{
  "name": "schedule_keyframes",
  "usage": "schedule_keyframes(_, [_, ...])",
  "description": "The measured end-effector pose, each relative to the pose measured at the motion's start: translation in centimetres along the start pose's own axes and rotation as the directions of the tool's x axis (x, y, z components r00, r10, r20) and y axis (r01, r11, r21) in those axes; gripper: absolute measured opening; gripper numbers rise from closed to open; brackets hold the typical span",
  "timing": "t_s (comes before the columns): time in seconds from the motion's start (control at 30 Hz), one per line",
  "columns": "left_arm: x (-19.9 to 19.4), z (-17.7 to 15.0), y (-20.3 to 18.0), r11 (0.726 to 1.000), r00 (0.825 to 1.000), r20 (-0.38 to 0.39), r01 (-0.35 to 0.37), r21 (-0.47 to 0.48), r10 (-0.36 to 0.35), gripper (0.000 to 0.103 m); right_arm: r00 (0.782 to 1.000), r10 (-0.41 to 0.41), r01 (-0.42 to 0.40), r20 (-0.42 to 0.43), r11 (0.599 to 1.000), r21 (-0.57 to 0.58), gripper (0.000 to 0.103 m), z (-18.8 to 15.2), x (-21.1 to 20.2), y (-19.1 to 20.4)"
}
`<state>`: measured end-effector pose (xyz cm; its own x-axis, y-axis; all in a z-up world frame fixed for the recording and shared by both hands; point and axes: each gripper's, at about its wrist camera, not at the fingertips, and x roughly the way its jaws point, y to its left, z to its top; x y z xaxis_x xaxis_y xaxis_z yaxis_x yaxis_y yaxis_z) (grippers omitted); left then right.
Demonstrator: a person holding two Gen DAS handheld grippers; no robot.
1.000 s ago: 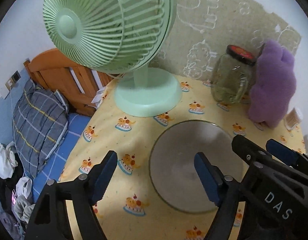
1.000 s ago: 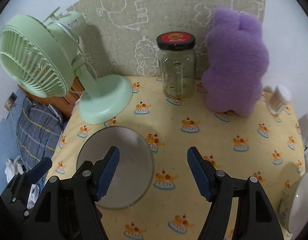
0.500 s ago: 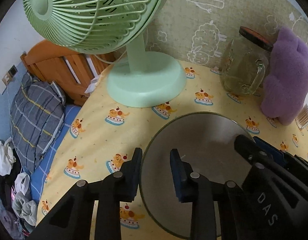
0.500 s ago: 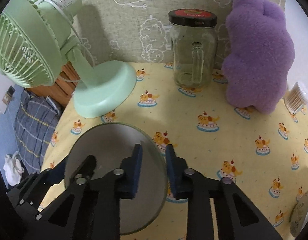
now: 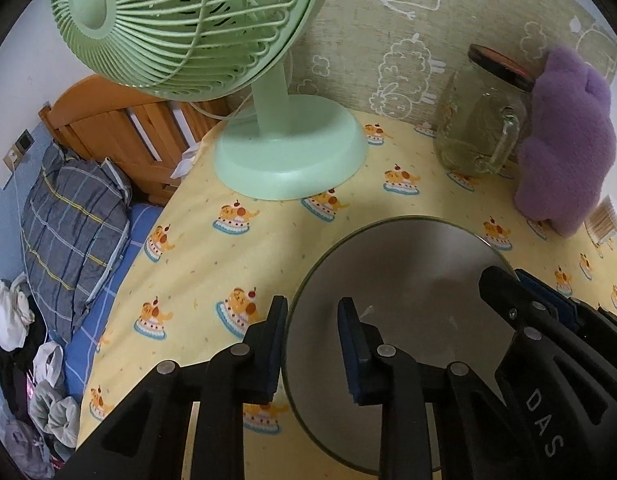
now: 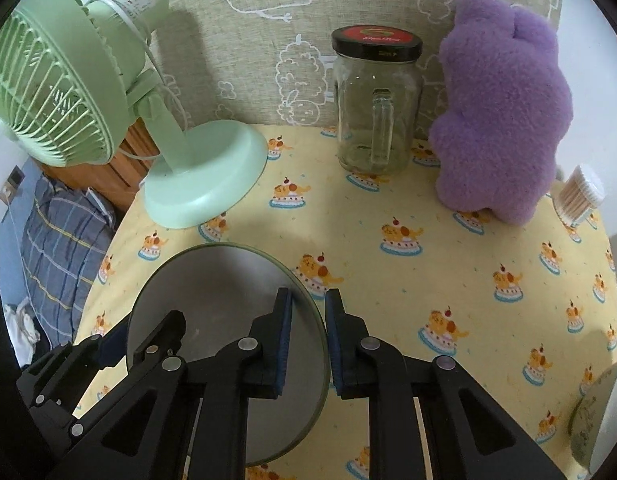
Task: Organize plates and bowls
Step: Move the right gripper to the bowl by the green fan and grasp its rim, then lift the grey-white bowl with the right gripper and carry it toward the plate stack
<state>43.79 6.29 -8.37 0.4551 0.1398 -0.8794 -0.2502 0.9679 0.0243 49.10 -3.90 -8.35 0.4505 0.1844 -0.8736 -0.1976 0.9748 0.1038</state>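
On the yellow tablecloth printed with small cake motifs, at about 7 o'clock in the right wrist view, lies the round grey glass plate with a thin green rim. Both tools have it by opposite edges. The left gripper straddles the plate's rim at the plate's 9 o'clock side in the left wrist view: one blue-padded finger sits outside the rim over the cloth, the other over the plate's face, and the jaws are drawn in to a narrow gap with the rim between them. The right gripper does the same at the plate's 3 o'clock edge in its own view, jaws pulled close with the rim between the pads. Whether the pads actually press on the glass I cannot tell for sure, though both gaps look only about as wide as the rim allows.

Away from the plate, at 11 o'clock in the right wrist view, stands the pale green plastic desk fan on its round base. At 12 o'clock is the clear glass jar with a handle and a black-and-red lid, upright near the wall. Just beside it at 1 o'clock leans the purple fluffy plush toy. At 3 o'clock sits a small round tub of cotton swabs. At 4 o'clock, at the frame's edge, part of a pale dish with a green pattern shows.
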Motion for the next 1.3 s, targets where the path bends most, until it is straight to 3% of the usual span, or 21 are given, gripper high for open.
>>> schedule_keyframes(0.77, [-8.5,-5.0,-1.5,0.995,0.997,0.029,0.070,0.067,-0.072,0.024,0.997,-0.073,0.072,0.029,0.997,0.038,0.020,-5.3,-9.4,-1.5])
schedule_keyframes(1.3, [-14.4,-9.9,1.2,0.980,0.986,0.064,0.144,0.135,-0.154,0.024,0.986,-0.148,0.141,0.077,0.986,0.094,0.020,-11.3,-16.7,0.9])
